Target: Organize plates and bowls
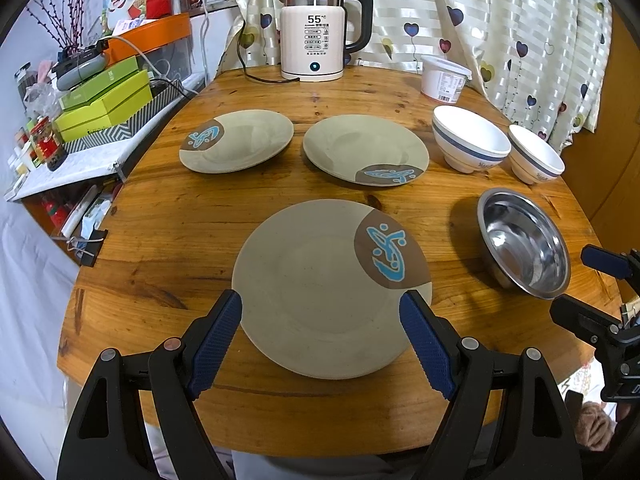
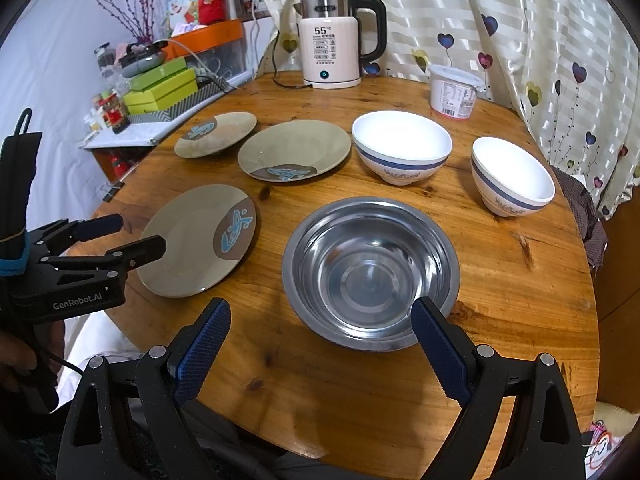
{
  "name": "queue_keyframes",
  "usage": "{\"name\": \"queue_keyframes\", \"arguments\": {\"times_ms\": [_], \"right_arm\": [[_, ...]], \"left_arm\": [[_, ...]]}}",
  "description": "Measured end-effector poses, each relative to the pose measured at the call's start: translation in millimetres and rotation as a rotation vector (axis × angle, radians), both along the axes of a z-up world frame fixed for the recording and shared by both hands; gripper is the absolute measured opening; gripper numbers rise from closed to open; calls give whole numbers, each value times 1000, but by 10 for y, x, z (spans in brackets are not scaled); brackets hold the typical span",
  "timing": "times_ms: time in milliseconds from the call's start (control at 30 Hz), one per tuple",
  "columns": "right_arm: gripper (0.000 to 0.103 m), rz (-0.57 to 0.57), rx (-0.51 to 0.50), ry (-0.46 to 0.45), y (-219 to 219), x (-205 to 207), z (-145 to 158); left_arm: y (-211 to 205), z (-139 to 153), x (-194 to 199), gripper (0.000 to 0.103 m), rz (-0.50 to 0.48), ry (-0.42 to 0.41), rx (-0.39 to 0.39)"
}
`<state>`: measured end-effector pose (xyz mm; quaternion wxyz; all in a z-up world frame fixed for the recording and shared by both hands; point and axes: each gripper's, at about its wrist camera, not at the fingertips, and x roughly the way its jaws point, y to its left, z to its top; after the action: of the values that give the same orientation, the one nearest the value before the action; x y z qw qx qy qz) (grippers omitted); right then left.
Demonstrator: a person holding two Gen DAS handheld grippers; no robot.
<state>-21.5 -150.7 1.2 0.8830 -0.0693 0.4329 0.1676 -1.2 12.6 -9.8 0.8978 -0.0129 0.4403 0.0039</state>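
Three beige plates with blue fish marks lie apart on the round wooden table: a near plate (image 1: 320,292) (image 2: 198,240), a far left plate (image 1: 236,140) (image 2: 216,134) and a far middle plate (image 1: 366,148) (image 2: 294,150). A steel bowl (image 1: 524,240) (image 2: 370,272) sits at the right front. Two white bowls with a blue band, a larger one (image 1: 470,138) (image 2: 402,146) and a smaller one (image 1: 536,158) (image 2: 512,176), stand behind it. My left gripper (image 1: 320,336) is open above the near plate's front part. My right gripper (image 2: 322,348) is open at the steel bowl's near rim.
An electric kettle (image 1: 314,32) (image 2: 334,40) and a white lidded tub (image 1: 444,80) (image 2: 454,92) stand at the table's back edge. A shelf with green boxes (image 1: 104,100) and clutter is left of the table. A curtain (image 1: 500,20) hangs behind.
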Motion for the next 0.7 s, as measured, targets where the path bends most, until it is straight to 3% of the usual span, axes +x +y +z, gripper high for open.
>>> {"name": "queue_keyframes", "arguments": {"times_ms": [700], "right_arm": [[92,-1,-2,2,9,29,-1]], "left_arm": [[21,-23,50,82,4,4,-32]]}}
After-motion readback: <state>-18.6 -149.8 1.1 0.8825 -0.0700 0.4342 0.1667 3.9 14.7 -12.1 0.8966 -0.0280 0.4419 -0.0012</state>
